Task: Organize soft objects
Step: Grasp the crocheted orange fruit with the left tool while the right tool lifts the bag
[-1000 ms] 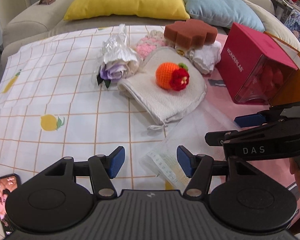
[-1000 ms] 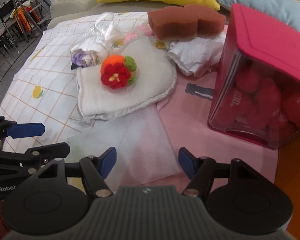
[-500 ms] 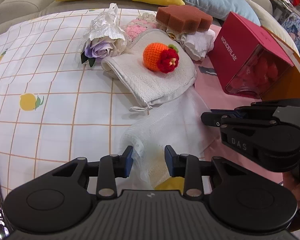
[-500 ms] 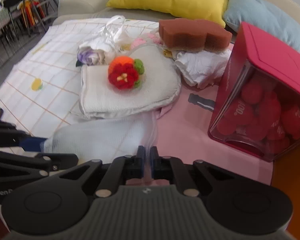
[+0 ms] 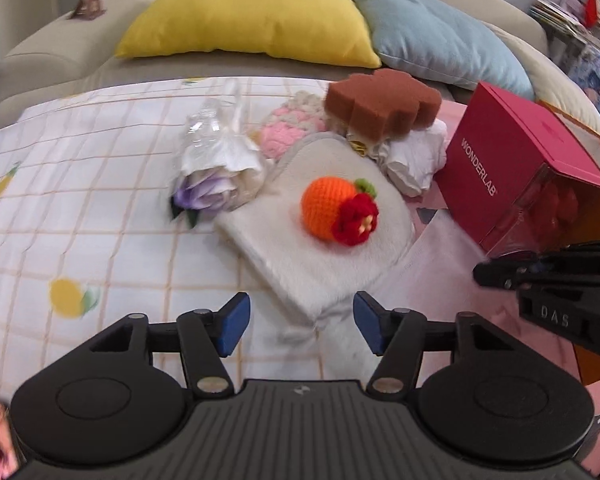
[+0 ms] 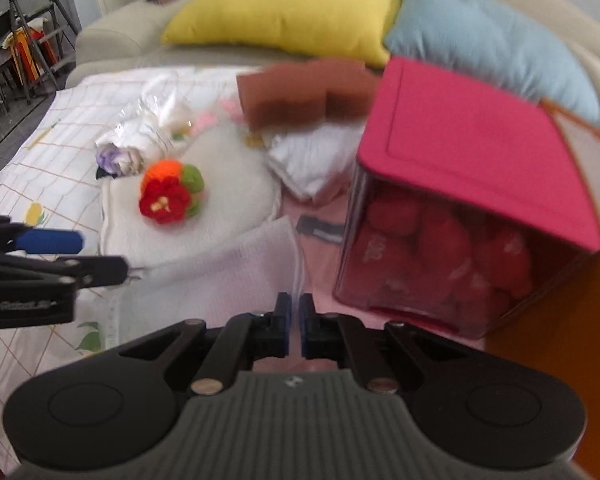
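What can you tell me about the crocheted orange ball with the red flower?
The crocheted orange ball is a small round piece of knotted yarn, bright orange, with a red flower with a yellow centre and green leaves stitched to one side. It lies on the cream towelling mitt, flower towards the cameras, apart from the brown sponge behind it. Nothing else touches it.

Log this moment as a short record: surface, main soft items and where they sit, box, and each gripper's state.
surface: checked cloth with fruit prints, in front of a sofa
mitt: white mitt lying flat
crochet ball: orange crochet ball with red flower, on the mitt
sponge: brown sponge atop the pile behind the mitt
mesh cloth: thin white cloth in front of the mitt
box: red box, tilted
left gripper: open, just reopened, pads clear of the cloth
right gripper: shut on the cloth's edge
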A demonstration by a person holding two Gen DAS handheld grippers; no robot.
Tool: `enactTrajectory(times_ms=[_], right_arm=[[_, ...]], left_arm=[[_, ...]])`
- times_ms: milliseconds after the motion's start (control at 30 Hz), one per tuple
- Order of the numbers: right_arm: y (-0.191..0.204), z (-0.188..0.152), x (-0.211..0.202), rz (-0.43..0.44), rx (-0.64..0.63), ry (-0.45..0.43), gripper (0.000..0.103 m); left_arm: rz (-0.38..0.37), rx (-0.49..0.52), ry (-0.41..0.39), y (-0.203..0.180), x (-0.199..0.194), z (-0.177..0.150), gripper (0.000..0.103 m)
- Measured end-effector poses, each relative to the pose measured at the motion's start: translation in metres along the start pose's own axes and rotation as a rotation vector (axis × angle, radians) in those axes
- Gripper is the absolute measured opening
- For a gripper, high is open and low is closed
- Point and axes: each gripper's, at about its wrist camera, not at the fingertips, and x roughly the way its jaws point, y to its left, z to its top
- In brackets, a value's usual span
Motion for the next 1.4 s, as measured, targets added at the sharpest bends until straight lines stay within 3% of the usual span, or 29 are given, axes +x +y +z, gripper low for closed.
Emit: enactTrajectory(times_ms=[100, 167, 200, 267, 333, 500, 633, 700, 800, 900, 967, 1033, 1333, 1400], right_arm=[[-0.004, 0.003, 0.002, 0.044, 0.059, 0.006, 0.029], [-0.004, 0.003, 0.004, 0.082, 0.086, 0.006, 0.064], [-0.003, 0.002, 0.006, 0.092, 0.087, 0.014, 0.07], [0.002, 0.0, 0.012, 0.098, 0.068, 0.04, 0.073], [0.009, -0.001, 0.014, 0.078, 0.04, 0.052, 0.077], [0.017, -0.005, 0.021, 0.129, 0.04, 0.072, 0.089], [0.032, -0.008, 0.025, 0.106, -0.007, 0.064, 0.098], [0.043, -0.012, 0.026, 0.063, -0.079, 0.059, 0.097], [0.048, -0.018, 0.02, 0.037, -0.122, 0.017, 0.08], [0.048, -0.02, 0.013, 0.041, -0.141, -0.011, 0.047], [0.051, -0.02, 0.012, 0.041, -0.167, -0.018, 0.017], [0.054, -0.021, 0.01, 0.034, -0.187, -0.018, 0.002], [0.026, -0.014, -0.008, 0.006, -0.072, -0.035, 0.0], [0.02, -0.013, -0.009, 0.022, -0.052, -0.029, 0.0]], left_arm=[[-0.009, -0.042, 0.005, 0.004, 0.013, 0.005, 0.07], [-0.019, -0.087, 0.002, 0.007, 0.018, 0.007, 0.071], [-0.031, -0.113, 0.0, 0.009, 0.02, 0.008, 0.071], [-0.04, -0.14, 0.001, 0.01, 0.021, 0.011, 0.071], [0.016, -0.121, -0.017, 0.007, 0.015, 0.012, 0.071], [0.001, 0.068, -0.128, -0.011, -0.007, 0.01, 0.073], [-0.001, 0.131, -0.119, -0.018, -0.002, 0.017, 0.074], [-0.01, 0.137, -0.107, -0.017, 0.003, 0.02, 0.074], [-0.005, 0.156, -0.106, -0.017, 0.005, 0.022, 0.073], [0.0, 0.176, -0.109, -0.018, 0.006, 0.022, 0.074], [0.011, 0.179, -0.105, -0.02, 0.007, 0.023, 0.074], [0.015, 0.18, -0.097, -0.02, 0.008, 0.022, 0.074], [0.055, 0.219, -0.102, -0.033, 0.016, 0.028, 0.073], [0.07, 0.225, -0.092, -0.037, 0.022, 0.03, 0.065]])
